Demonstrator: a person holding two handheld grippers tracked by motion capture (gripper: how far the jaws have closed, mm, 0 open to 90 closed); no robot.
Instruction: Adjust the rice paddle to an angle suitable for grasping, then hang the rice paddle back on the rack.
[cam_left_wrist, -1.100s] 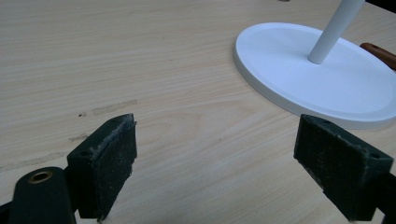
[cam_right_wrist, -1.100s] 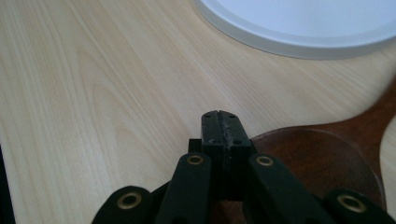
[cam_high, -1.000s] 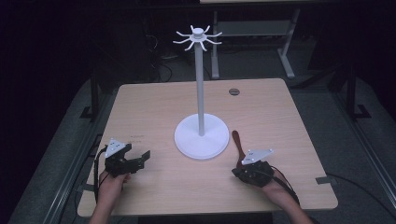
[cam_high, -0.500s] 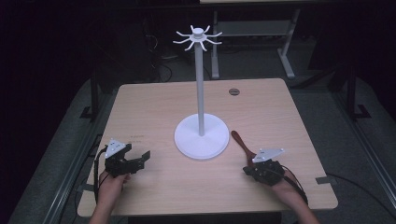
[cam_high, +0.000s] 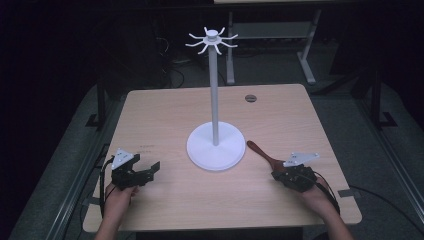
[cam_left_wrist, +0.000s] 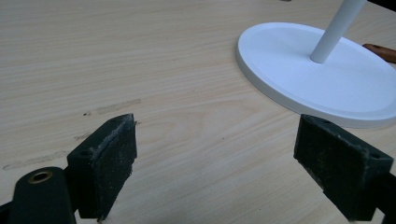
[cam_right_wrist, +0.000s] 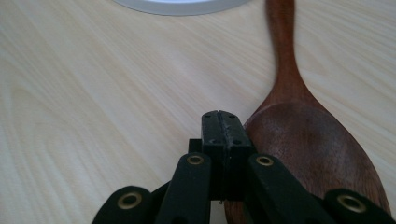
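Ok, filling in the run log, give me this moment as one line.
left gripper: open, empty | right gripper: shut, beside wooden spoon bowl, not gripping | white hook stand: upright, table centre

- The left gripper (cam_left_wrist: 215, 163) hangs low over the wooden table (cam_left_wrist: 140, 60), its two black jaws spread wide with bare tabletop between them.
- Ahead to the right stands a white stand's round base (cam_left_wrist: 322, 79) with its white pole (cam_left_wrist: 336, 30) rising from it.
- Just past the base, a brown wooden tip (cam_left_wrist: 380, 52) shows at the right edge.
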